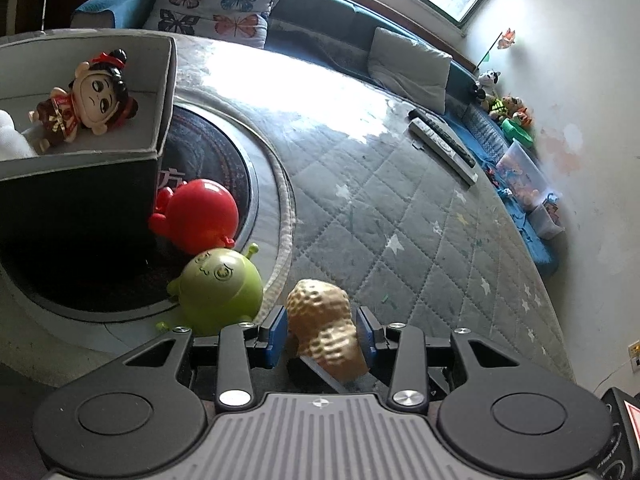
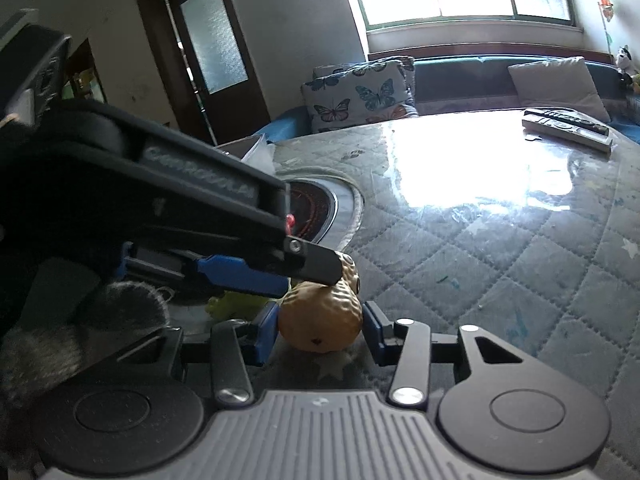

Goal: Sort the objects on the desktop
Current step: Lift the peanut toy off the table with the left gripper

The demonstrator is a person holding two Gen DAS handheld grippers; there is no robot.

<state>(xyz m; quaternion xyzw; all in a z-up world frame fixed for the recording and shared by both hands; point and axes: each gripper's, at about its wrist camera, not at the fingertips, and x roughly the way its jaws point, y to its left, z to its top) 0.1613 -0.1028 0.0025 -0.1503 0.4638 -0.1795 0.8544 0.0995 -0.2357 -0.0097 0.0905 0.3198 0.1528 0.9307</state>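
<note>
Both grippers meet at one thing: a tan, dimpled peanut-shaped toy [image 1: 326,330] lying on the quilted grey table cover [image 1: 400,220]. The left gripper [image 1: 322,330] has its blue-padded jaws set narrow on either side of the peanut, the pads at or almost at its flanks; whether they actually press it, I cannot tell. In the right wrist view the right gripper [image 2: 320,330] brackets the same peanut toy [image 2: 320,320] just as closely, and the left gripper's black finger crosses in from the left, its tip resting over the peanut's top.

Just left of the peanut sits a round green plastic figure with a drawn face [image 1: 220,288], and touching it behind, a glossy red plastic figure [image 1: 196,216]. Both sit at the foot of a dark fabric storage box [image 1: 80,208], which stands on a round black inset in the table and holds a plush doll with black hair and a red costume [image 1: 86,100]. Two remote controls [image 1: 442,144] lie well apart at the table's far side.
</note>
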